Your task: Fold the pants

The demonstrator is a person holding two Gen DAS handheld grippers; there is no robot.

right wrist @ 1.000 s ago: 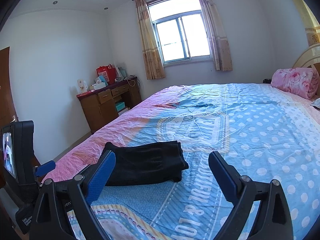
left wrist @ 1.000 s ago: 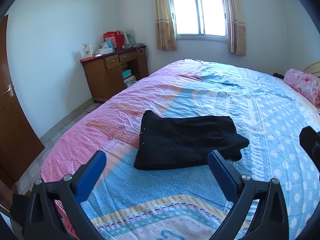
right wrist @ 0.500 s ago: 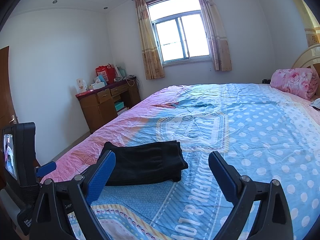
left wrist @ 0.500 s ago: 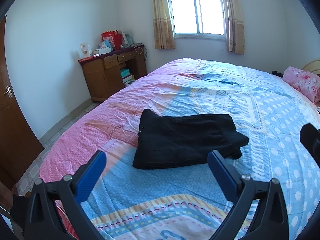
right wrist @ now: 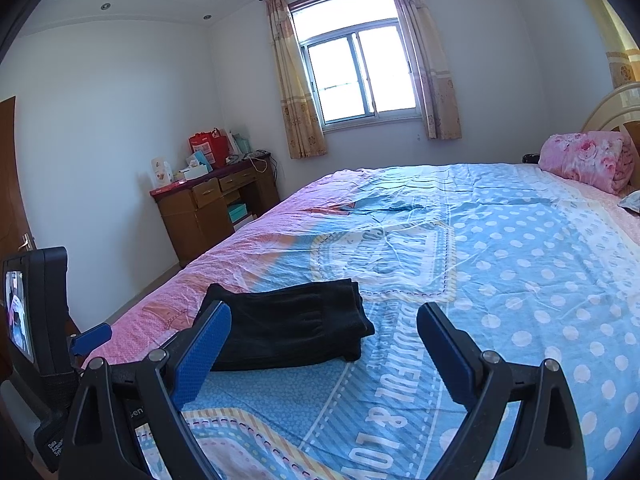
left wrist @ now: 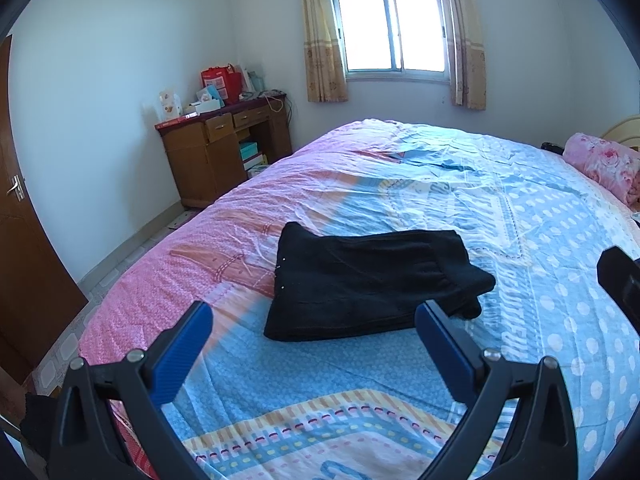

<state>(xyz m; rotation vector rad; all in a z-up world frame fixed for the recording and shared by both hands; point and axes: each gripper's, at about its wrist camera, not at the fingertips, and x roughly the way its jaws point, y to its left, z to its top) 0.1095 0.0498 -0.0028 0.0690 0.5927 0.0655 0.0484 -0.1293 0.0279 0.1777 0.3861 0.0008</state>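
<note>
Looking down your left gripper (left wrist: 312,322), you've got both blue pads spread wide with nothing between them, hovering above the near end of the bed (left wrist: 540,216). The pants (left wrist: 372,284) sit folded into a compact black stack on the quilt, just past the fingertips, right where the pink side meets the blue. Their left edge looks straight, while the right end is lumpier, with a bit of fabric poking out at the lower corner.

Your right gripper (right wrist: 324,322) is also wide apart and holding nothing; from there the pants (right wrist: 288,324) lie off to its left, partly behind the left pad.

Loads of bare quilt to the right and beyond. The desk (left wrist: 216,152) stands well apart by the wall.
</note>
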